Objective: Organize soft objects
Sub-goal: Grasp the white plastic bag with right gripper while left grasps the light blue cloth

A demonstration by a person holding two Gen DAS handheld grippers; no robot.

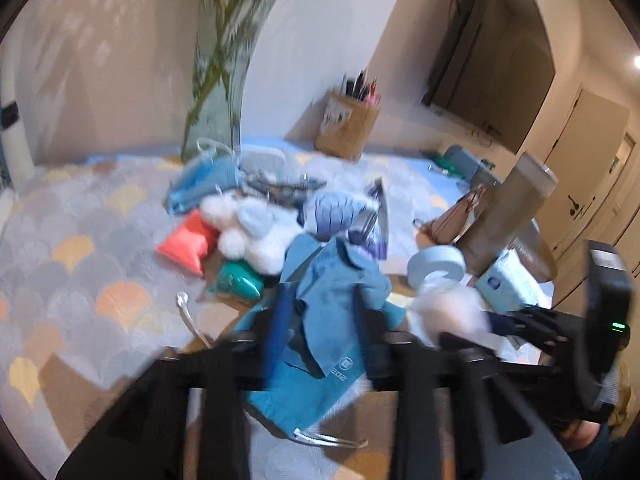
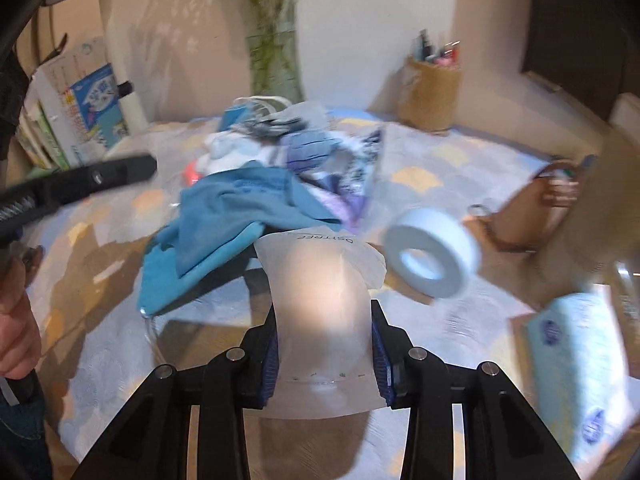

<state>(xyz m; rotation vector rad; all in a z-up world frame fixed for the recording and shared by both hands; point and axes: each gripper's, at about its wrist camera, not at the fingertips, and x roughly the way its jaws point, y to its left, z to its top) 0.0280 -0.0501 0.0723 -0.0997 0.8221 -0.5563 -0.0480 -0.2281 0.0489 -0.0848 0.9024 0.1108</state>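
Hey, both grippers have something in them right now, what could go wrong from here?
1. The blue cloth between the left gripper jaws trails into the pile, so lifting may drag neighbours.
2. The clear pouch in the right gripper looks slippery and may slide out.
3. The tape roll nearby could get knocked.

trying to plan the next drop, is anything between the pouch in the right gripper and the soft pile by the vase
Yes. The right gripper is shut on the translucent pouch, and the crumpled blue cloth lies directly between it and the soft pile. A tape roll sits off to the right, clear of that path.
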